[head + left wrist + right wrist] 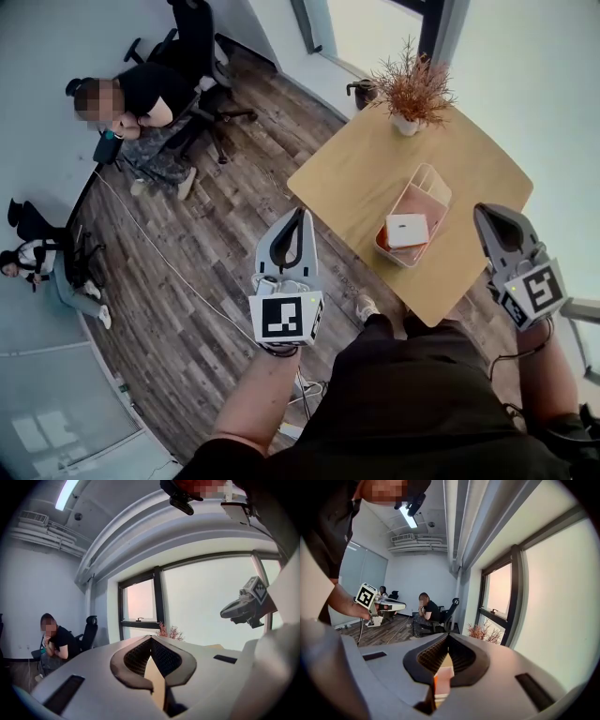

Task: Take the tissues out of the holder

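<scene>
A pink wire holder (427,183) lies on the round wooden table (347,178), with a white tissue pack (407,230) resting in its near end. My left gripper (299,216) hangs over the floor, left of the table, jaws closed and empty. My right gripper (483,211) is raised at the table's near right edge, right of the holder, also shut with nothing in it. In the left gripper view the jaw tips (151,638) meet, and the right gripper (224,613) shows against the window. In the right gripper view the jaws (448,635) meet above a glimpse of the holder (443,677).
A dried plant in a white pot (410,94) stands at the table's far edge. One person sits on an office chair (141,98) across the wooden floor, another person (37,258) by the left wall. A cable runs over the floor.
</scene>
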### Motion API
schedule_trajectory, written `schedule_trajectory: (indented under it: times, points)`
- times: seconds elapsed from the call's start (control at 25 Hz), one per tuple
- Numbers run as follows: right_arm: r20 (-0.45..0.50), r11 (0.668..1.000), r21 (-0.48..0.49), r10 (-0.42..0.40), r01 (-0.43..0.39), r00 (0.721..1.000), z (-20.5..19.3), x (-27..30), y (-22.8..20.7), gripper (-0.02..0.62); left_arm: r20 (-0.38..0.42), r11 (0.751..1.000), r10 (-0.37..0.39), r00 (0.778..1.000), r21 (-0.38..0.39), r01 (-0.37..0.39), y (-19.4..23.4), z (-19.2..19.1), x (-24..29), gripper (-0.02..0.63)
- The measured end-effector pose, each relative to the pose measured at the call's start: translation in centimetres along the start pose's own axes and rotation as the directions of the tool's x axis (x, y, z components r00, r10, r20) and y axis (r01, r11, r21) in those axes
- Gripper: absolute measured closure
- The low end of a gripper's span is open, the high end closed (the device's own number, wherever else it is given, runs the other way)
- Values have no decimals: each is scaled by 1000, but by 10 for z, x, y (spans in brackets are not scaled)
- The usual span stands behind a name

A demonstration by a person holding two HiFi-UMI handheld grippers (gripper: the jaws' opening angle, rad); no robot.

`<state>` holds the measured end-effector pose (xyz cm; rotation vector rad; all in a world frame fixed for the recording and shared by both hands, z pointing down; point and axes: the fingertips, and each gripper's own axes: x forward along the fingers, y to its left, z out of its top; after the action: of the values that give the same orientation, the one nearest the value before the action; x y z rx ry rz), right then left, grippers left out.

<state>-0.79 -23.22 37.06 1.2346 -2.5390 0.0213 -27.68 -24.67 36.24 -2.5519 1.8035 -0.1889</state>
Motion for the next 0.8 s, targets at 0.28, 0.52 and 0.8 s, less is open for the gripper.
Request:
schedule_trajectory:
  times: [0.28, 0.52, 0.8]
  points:
    - [13, 998, 36, 43, -43, 999, -18, 9, 9, 592, 0, 999, -54, 999, -10, 54, -27, -4, 12, 601]
    - [27, 995, 43, 87, -88, 996, -29, 19, 11, 592, -24, 1000, -11, 1000, -17, 11, -31, -9, 10, 601]
    - [39, 985, 26, 167, -168, 985, -40, 39, 16, 592, -62, 999, 32, 998, -17, -33, -38, -28, 17, 601]
